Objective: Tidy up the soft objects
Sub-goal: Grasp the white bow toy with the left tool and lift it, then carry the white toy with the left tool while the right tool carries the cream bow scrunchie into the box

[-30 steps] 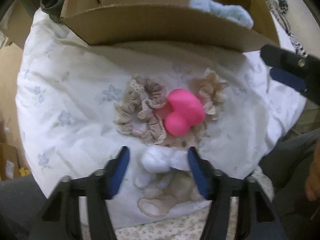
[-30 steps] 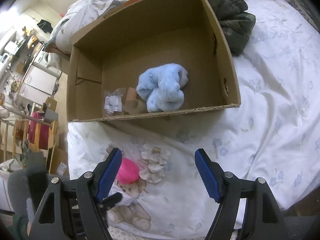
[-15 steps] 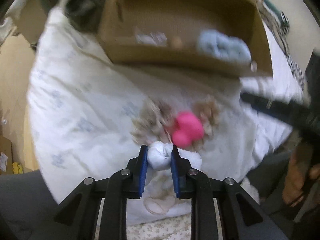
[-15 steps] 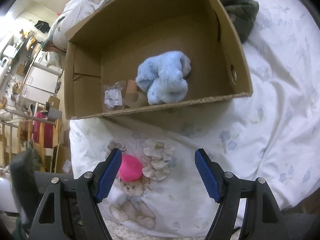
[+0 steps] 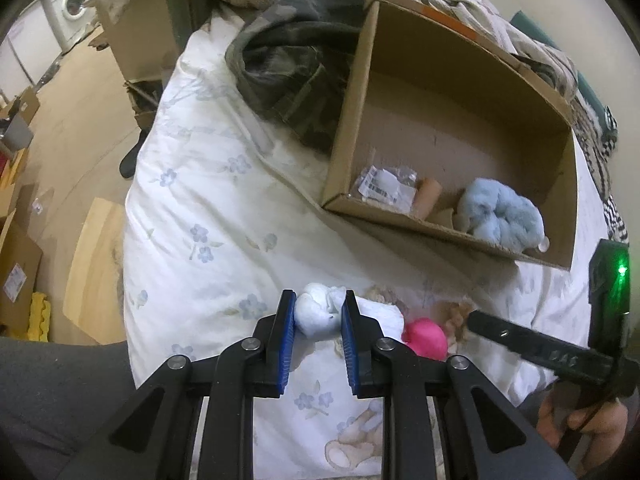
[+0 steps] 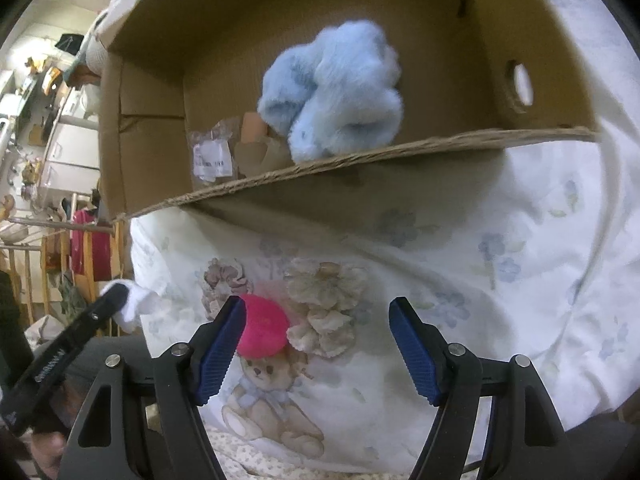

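The white soft toy (image 5: pixel 319 314), a second ago lying on the bedsheet (image 5: pixel 208 216) between open pads, is now pinched in the left gripper (image 5: pixel 318 316) and lifted off it. The right gripper (image 6: pixel 318 344) hangs wide open and empty, the pink plush (image 6: pixel 264 334) touching its left pad. Beyond, the cardboard box (image 6: pixel 360 156) holds a blue fluffy toy (image 6: pixel 336 88) and a plastic packet (image 6: pixel 210 158).

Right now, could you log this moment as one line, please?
left gripper: shut on white plush | right gripper: open | cardboard box: holds blue plush
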Available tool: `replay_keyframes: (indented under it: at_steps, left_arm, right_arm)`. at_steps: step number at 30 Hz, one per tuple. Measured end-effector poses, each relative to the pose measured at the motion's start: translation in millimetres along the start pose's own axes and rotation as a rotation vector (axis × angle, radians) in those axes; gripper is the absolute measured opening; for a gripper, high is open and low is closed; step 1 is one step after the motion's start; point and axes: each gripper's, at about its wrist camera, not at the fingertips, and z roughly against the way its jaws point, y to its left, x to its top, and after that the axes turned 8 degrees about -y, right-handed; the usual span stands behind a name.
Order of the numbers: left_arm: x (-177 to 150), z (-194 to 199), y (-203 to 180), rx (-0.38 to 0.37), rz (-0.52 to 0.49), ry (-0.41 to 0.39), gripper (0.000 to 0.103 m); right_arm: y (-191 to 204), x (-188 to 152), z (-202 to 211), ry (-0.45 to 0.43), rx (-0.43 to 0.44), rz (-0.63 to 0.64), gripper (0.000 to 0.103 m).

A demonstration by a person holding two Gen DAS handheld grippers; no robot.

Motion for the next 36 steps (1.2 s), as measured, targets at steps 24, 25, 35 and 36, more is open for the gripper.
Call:
replay_keyframes:
  at_steps: [24, 25, 35, 36]
  left_arm:
    - [-3.7, -9.7, -2.6, 0.051, -0.002, -0.025, 0.020]
    - [-3.4, -9.0, -2.2, 0.059, -0.004, -0.032, 0.020]
    - [-1.6, 20.7, -2.7, 0.071, -0.022, -0.126, 0.020]
    - [-1.2, 25.7, -4.0, 0.069, -0.023, -0.139, 0.020]
  right_arm:
    - [36.5, -5.7, 0.1, -0.047, -0.081, 0.225, 0.012]
    - [34.8, -7.7, 6.3, -0.058, -0.073, 0.236, 0.012]
    - [60.2, -17.7, 55.5, -0.188, 0.043, 0.295, 0.012]
    - [63.2, -17.8, 62.5, -0.206, 0.061, 0.298, 0.012]
